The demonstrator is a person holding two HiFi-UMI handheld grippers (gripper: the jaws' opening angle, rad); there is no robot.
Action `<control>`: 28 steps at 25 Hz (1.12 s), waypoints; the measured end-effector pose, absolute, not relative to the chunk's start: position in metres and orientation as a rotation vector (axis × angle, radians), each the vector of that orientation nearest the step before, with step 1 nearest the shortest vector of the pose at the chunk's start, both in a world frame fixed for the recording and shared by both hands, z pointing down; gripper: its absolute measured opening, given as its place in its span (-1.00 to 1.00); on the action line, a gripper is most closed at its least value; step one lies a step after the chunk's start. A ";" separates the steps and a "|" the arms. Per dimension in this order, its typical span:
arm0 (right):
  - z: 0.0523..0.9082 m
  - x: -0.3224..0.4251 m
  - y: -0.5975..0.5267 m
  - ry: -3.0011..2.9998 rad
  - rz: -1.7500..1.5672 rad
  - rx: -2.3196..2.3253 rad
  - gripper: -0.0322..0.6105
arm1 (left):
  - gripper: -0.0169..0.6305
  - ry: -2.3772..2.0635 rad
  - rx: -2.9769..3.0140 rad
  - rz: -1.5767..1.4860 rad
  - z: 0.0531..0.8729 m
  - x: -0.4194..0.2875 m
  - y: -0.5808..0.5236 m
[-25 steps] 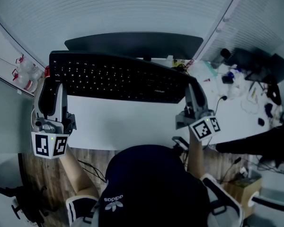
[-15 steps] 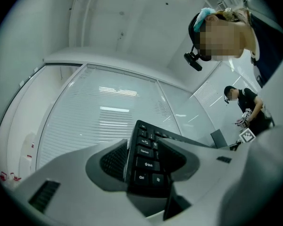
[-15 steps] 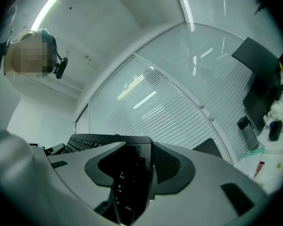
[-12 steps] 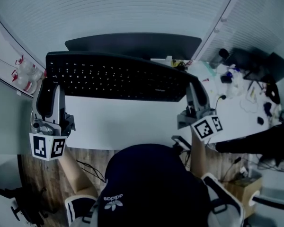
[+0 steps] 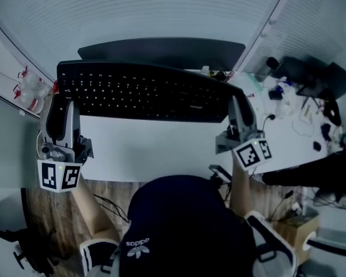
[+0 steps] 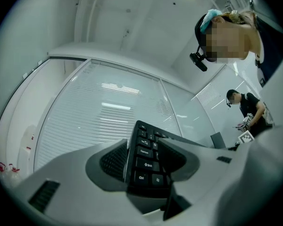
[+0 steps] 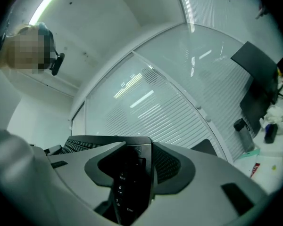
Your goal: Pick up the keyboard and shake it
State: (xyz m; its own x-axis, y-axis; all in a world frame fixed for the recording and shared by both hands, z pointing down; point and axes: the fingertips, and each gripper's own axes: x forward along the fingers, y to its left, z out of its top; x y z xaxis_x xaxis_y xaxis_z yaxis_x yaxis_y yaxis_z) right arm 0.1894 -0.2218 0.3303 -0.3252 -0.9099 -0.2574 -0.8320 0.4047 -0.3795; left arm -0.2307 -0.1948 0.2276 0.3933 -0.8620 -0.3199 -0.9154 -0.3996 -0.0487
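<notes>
A long black keyboard [image 5: 141, 91] hangs in the air above the white desk [image 5: 150, 152], held at both ends. My left gripper [image 5: 59, 103] is shut on its left end; in the left gripper view the pads clamp the keyboard [image 6: 148, 161] by the Ctrl and Shift keys. My right gripper [image 5: 236, 105] is shut on the right end, and the right gripper view shows the number-pad edge of the keyboard [image 7: 132, 182] between its jaws. The keys face up toward the head camera.
A dark monitor [image 5: 161, 52] stands just behind the keyboard. The desk's right part [image 5: 288, 114] holds cables, bottles and small clutter. Glass walls with blinds [image 5: 138, 10] enclose the back. A second person [image 6: 247, 109] stands far off. Wooden floor [image 5: 57, 212] lies below.
The keyboard with both grippers has shifted only slightly, its left end drifting a little left and back. Both grips are unchanged.
</notes>
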 end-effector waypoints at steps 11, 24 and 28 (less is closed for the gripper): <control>0.346 0.181 -0.223 2.270 -0.308 -1.520 -0.41 | -0.33 1.591 -2.448 0.333 0.235 -0.238 -0.201; 0.343 0.182 -0.217 2.258 -0.298 -1.567 -0.41 | -0.33 1.581 -2.456 0.352 0.238 -0.239 -0.204; 0.340 0.183 -0.215 2.260 -0.283 -1.585 -0.41 | -0.33 1.579 -2.465 0.362 0.239 -0.239 -0.205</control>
State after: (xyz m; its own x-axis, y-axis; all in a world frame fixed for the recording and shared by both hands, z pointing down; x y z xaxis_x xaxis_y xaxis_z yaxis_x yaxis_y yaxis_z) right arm 0.1828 -0.2154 0.3398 -0.3027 -0.9360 -0.1797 -0.8629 0.3492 -0.3653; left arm -0.2393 -0.2047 0.2392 0.4019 -0.8632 -0.3054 -0.9100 -0.4135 -0.0289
